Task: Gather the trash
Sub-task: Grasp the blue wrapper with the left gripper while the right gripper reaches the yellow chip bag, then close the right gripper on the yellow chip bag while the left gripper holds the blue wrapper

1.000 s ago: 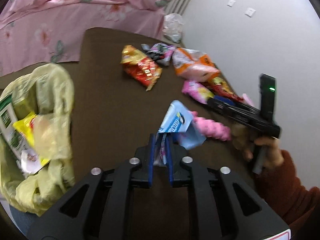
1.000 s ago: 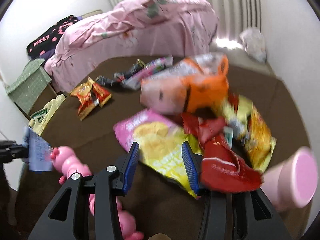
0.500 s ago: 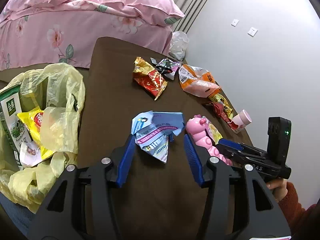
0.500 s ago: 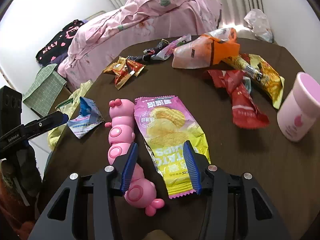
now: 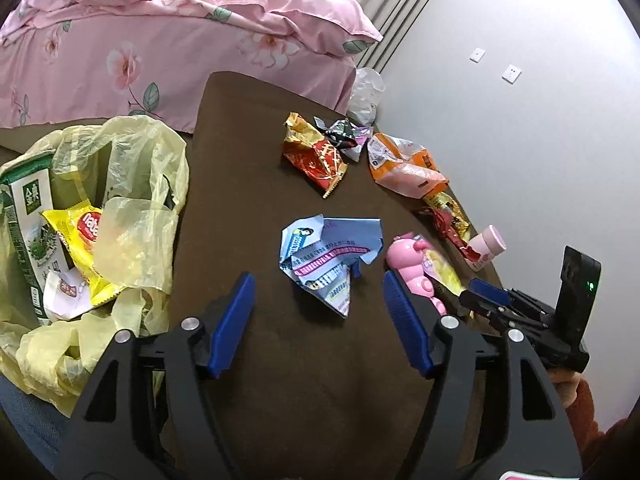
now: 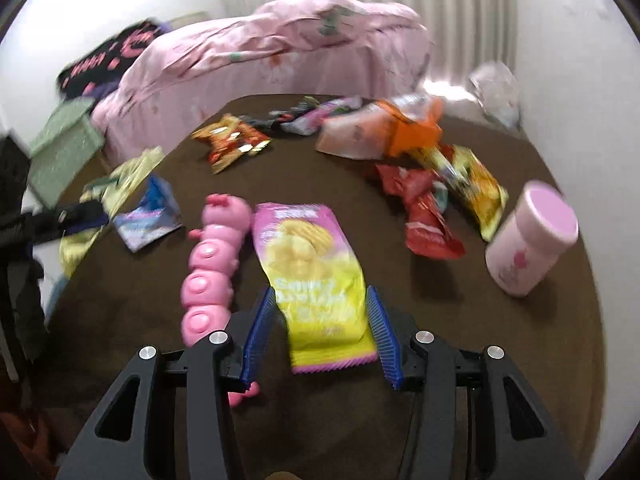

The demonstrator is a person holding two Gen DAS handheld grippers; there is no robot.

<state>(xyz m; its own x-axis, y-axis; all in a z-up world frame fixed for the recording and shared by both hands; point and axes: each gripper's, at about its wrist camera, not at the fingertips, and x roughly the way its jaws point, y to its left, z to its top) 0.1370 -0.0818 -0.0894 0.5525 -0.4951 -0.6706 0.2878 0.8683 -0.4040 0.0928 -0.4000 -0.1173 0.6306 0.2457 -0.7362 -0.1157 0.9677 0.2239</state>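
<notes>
The left claw (image 5: 316, 320) had just been opening, nothing between its jaws, the blue wrapper (image 5: 326, 256) dropped on the table (image 5: 248, 200). The right claw (image 6: 320, 332) stood open around the pink chip bag (image 6: 316, 276), likely its next pickup.

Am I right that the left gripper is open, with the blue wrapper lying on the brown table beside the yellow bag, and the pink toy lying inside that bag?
Not quite: the pink toy lies on the brown table, not inside the yellow bag. The left wrist view shows it right of the blue wrapper. The left gripper is indeed open.
</notes>
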